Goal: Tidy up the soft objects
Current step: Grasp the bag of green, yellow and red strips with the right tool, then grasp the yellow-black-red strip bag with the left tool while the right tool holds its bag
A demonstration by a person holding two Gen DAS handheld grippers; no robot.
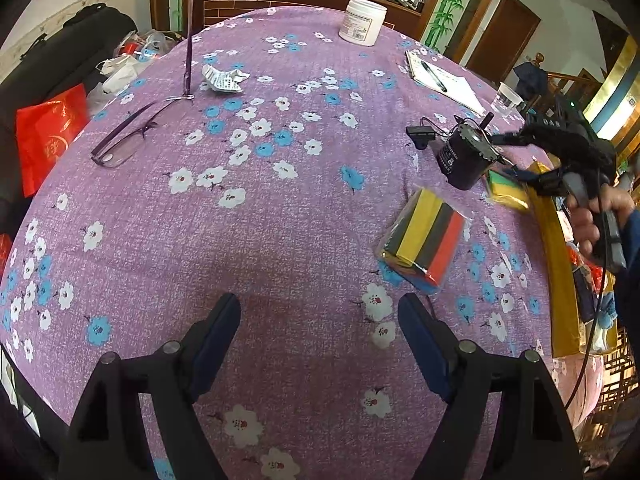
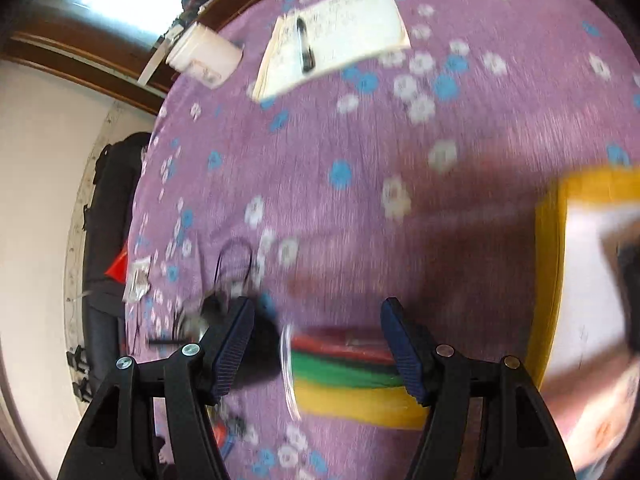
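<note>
Right gripper (image 2: pixel 318 344) stands with jaws parted and nothing clenched; a wrapped sponge pack (image 2: pixel 348 376) with red, green and yellow bands lies between and just below its fingertips, at 6 o'clock in the blurred right wrist view. Whether the pads touch the wrapper cannot be told. The pack's long axis runs across the jaw gap, from 9 to 3 o'clock, so a closing move would, in my judgement, press it end to end rather than across its narrow side.

Left gripper (image 1: pixel 320 320) is released, empty, hanging over bare floral tablecloth (image 1: pixel 280 220). A second sponge pack (image 1: pixel 424 240), striped yellow, dark and red, lies at 2 o'clock from it, nearby, long axis running toward 1 o'clock. The left gripper is the nearer to this one.

Containers: a yellow-rimmed box (image 2: pixel 560 240) sits at 3 o'clock on the surface in the right wrist view; its contents are blurred. A white jar (image 1: pixel 363 20) stands lidless at 12 o'clock, contents unseen. A clear cup (image 1: pixel 507 98) at 2 o'clock looks empty.
</note>
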